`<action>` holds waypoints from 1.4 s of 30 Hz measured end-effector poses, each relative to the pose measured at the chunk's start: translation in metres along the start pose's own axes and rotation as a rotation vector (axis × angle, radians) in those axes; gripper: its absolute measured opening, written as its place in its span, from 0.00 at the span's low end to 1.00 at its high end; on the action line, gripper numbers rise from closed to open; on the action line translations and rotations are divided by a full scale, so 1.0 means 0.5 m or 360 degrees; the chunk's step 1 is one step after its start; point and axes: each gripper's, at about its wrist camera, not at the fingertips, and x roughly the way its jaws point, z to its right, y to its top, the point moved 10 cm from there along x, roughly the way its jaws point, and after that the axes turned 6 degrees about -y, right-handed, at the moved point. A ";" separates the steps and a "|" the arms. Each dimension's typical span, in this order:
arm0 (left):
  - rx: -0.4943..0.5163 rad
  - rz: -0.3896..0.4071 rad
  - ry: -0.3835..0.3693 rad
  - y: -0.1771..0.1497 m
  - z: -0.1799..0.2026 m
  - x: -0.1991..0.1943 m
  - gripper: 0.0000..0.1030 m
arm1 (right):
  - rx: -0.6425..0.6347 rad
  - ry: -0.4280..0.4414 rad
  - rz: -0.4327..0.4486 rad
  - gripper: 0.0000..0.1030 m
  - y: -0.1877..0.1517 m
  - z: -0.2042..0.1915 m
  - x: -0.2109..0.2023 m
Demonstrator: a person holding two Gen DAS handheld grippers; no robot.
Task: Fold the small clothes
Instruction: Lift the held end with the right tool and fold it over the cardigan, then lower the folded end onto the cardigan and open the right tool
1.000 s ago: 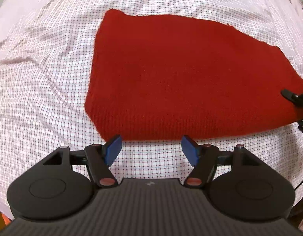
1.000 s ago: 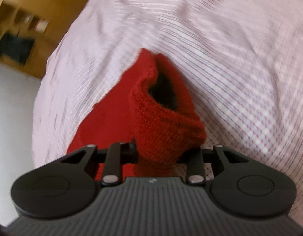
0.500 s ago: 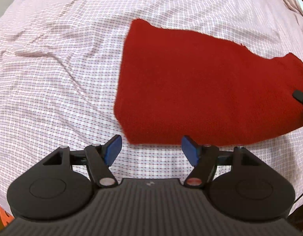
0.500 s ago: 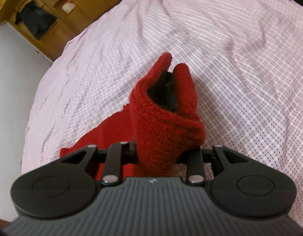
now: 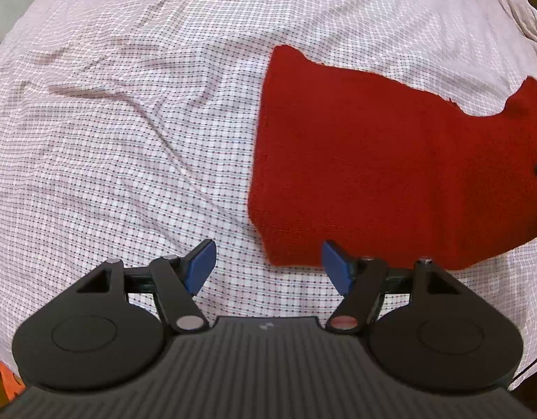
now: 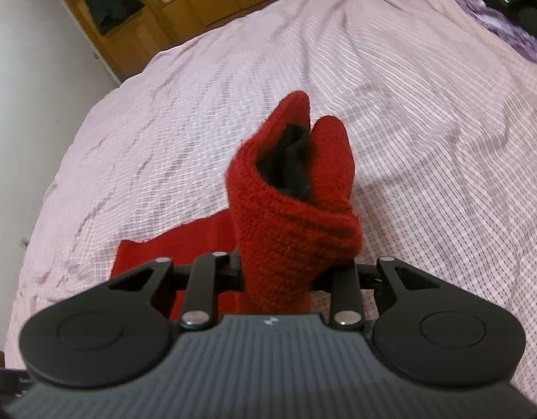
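A red knit garment [image 5: 390, 160] lies mostly flat on the bed [image 5: 128, 122], which is covered by a pink checked sheet. The left hand-held gripper [image 5: 268, 265] hangs over the sheet with its 2 blue pads [image 5: 200, 265] well apart and nothing between them, the garment's near corner just beyond. The right hand-held gripper [image 6: 289, 272] is clamped on a bunched end of the garment [image 6: 296, 209], lifted off the bed.
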 end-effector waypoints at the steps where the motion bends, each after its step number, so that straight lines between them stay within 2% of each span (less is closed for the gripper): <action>1: -0.0003 0.0006 -0.0001 0.002 -0.003 -0.002 0.71 | -0.0038 0.0007 0.0011 0.31 0.002 -0.013 -0.004; 7: -0.0063 0.0037 -0.0017 0.013 -0.029 -0.009 0.71 | -0.0320 0.0006 0.0071 0.31 -0.004 -0.105 -0.025; 14: -0.0108 0.0031 0.0005 0.009 -0.069 -0.004 0.71 | -0.0595 0.0080 0.0036 0.31 -0.056 -0.222 -0.005; 25: -0.0186 -0.0015 0.0045 -0.010 -0.140 0.006 0.72 | -0.0799 0.0099 -0.0135 0.31 -0.132 -0.273 0.060; 34: -0.0224 -0.0025 0.0037 -0.018 -0.169 0.013 0.72 | -0.0787 0.0084 -0.0178 0.31 -0.133 -0.285 0.076; 36: -0.0230 -0.0024 0.0033 -0.019 -0.174 0.013 0.72 | -0.0668 0.0093 -0.0158 0.31 -0.116 -0.286 0.068; 39: -0.0237 -0.0021 0.0035 -0.018 -0.185 0.012 0.72 | -0.0363 0.0135 -0.0112 0.31 -0.067 -0.285 0.036; 42: -0.0246 -0.0015 0.0040 -0.016 -0.200 0.010 0.71 | -0.0327 0.0185 0.0021 0.31 -0.038 -0.315 -0.007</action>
